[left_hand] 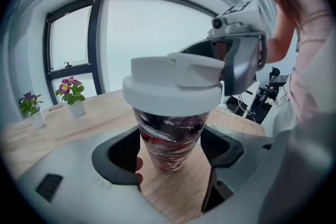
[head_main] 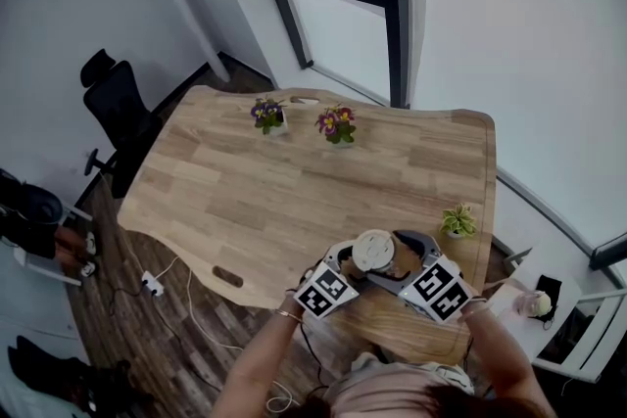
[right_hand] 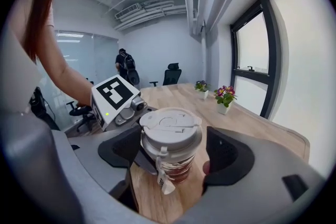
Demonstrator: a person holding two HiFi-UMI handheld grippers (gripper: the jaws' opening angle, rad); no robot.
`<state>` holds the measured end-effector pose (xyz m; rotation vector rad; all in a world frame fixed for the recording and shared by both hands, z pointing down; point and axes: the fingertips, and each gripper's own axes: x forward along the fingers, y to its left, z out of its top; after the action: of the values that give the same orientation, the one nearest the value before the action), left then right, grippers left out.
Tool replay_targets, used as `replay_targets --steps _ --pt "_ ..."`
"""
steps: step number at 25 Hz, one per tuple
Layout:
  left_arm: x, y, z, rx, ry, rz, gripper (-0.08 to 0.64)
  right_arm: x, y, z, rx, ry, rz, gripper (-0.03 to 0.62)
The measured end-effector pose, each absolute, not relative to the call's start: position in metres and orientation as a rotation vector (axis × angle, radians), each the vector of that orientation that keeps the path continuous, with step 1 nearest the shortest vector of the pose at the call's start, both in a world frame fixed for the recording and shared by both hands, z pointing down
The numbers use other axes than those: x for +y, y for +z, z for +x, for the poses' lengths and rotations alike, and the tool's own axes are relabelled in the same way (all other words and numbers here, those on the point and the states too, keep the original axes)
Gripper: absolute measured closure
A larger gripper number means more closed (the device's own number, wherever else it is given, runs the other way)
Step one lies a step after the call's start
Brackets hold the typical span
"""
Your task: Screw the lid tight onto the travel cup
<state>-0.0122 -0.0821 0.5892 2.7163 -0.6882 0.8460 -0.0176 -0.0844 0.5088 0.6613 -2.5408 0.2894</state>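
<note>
Near the front edge of the wooden table stands the travel cup, its white lid already seated on the rim and sitting level. The left gripper has its jaws pressed against the marbled cup body low down, steadying it. The right gripper brackets the lid with its jaws parted and a sliver of gap on one side, so it isn't clamped yet. By my reckoning placement is done; gripping the lid and twisting it tight remain.
</note>
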Motion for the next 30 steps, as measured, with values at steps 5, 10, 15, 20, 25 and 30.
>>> replay_targets --steps 5,10,15,20,25,30 --pt "-0.084 0.589 -0.01 -0.758 0.816 2.693 0.213 -0.085 0.507 -0.02 -2.552 0.274 0.746 0.23" --pt "-0.086 0.588 -0.008 -0.897 0.759 2.642 0.213 -0.087 0.507 -0.016 -2.515 0.299 0.975 0.23" --pt "-0.087 0.588 -0.005 -0.985 0.723 2.607 0.213 -0.088 0.508 -0.017 -2.53 0.336 1.028 0.229" --pt "-0.081 0.59 -0.007 -0.749 0.79 2.688 0.213 -0.079 0.506 -0.015 -2.576 0.306 0.788 0.229" --pt "-0.078 0.591 -0.007 -0.622 0.847 2.706 0.213 -0.081 0.515 -0.012 -2.573 0.351 0.66 0.229" --pt "-0.081 0.59 -0.003 -0.761 0.799 2.662 0.213 -0.084 0.513 -0.008 -2.624 0.344 0.771 0.23"
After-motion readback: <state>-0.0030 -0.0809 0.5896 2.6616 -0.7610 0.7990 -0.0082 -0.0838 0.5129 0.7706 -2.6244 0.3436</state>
